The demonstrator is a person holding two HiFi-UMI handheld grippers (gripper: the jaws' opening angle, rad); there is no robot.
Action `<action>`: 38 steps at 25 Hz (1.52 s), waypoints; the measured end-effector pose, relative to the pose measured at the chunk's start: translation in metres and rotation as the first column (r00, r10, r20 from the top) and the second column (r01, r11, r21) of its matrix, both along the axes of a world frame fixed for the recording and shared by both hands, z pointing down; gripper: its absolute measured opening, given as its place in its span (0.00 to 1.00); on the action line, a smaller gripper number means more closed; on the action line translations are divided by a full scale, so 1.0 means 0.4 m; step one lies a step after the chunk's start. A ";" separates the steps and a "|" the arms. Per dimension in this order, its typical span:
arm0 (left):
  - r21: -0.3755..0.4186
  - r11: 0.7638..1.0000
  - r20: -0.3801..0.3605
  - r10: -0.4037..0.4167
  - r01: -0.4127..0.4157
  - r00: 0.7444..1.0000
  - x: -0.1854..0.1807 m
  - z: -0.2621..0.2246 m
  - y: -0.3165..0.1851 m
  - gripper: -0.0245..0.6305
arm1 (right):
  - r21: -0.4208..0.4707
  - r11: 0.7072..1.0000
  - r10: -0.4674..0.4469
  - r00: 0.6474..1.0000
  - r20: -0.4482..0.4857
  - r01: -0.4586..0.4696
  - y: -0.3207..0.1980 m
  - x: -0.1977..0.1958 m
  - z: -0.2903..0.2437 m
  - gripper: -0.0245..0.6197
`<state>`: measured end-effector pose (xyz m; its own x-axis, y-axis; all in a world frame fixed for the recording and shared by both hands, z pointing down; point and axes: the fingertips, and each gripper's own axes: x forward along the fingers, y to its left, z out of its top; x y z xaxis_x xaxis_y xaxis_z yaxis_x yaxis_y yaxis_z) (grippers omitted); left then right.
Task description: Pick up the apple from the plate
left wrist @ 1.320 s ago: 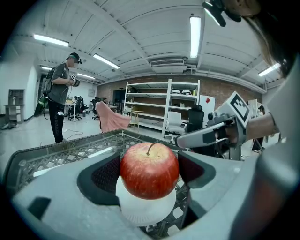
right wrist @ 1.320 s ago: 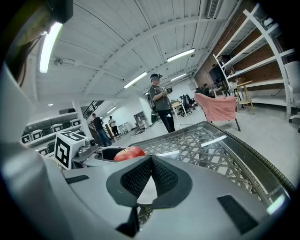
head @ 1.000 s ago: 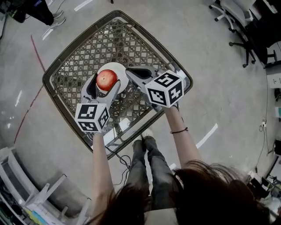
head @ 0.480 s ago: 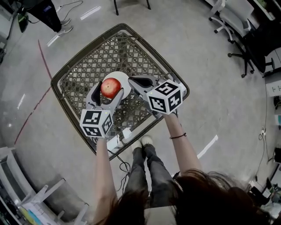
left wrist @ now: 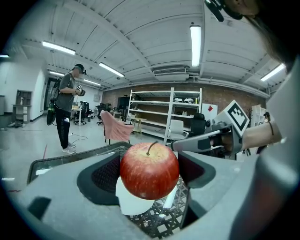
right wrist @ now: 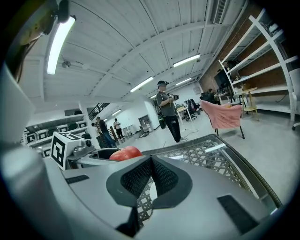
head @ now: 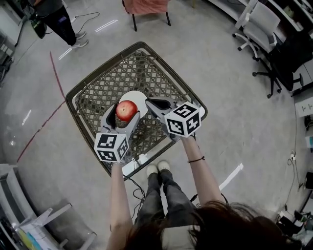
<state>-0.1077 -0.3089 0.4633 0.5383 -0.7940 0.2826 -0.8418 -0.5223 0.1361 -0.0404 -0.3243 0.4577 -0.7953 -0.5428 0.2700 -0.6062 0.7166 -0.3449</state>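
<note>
A red apple (head: 126,110) sits between the jaws of my left gripper (head: 122,114), which is shut on it. In the left gripper view the apple (left wrist: 149,171) hangs above the white plate (left wrist: 132,206). The plate (head: 141,100) lies on the lattice-top table (head: 122,73), partly bared beyond the apple. My right gripper (head: 149,102) hovers just right of the plate, its jaws shut together with nothing between them (right wrist: 151,161). From the right gripper view the apple (right wrist: 125,153) shows at the left, inside the other gripper.
The table's raised rim (head: 73,95) runs all round the lattice top. A chair draped with pink cloth (head: 145,6) stands beyond the table. A person (head: 54,17) stands at the far left. Office chairs (head: 266,22) are at the right, a shelf rack (head: 29,224) at the lower left.
My left gripper has drawn the apple up and toward me, so more of the plate shows beyond it. The right gripper stayed shut beside the plate.
</note>
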 end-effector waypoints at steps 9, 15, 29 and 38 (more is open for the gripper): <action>0.007 1.000 -0.021 -0.022 0.022 1.000 0.006 -0.066 0.061 0.63 | 0.011 1.000 -0.008 1.000 0.025 0.008 0.053 0.002 -0.060 0.05; 0.012 0.999 -0.038 -0.041 0.041 0.998 -0.010 -0.113 0.093 0.63 | 0.027 1.000 -0.011 0.999 0.045 0.010 0.078 -0.008 -0.110 0.05; 0.045 0.997 -0.052 -0.064 0.066 0.997 -0.029 -0.218 0.146 0.63 | 0.081 0.996 -0.037 0.997 0.066 0.031 0.130 -0.008 -0.208 0.05; 0.081 0.995 -0.078 -0.045 0.052 0.996 -0.038 -0.279 0.181 0.63 | 0.128 0.990 -0.064 0.995 0.082 0.053 0.170 -0.033 -0.260 0.05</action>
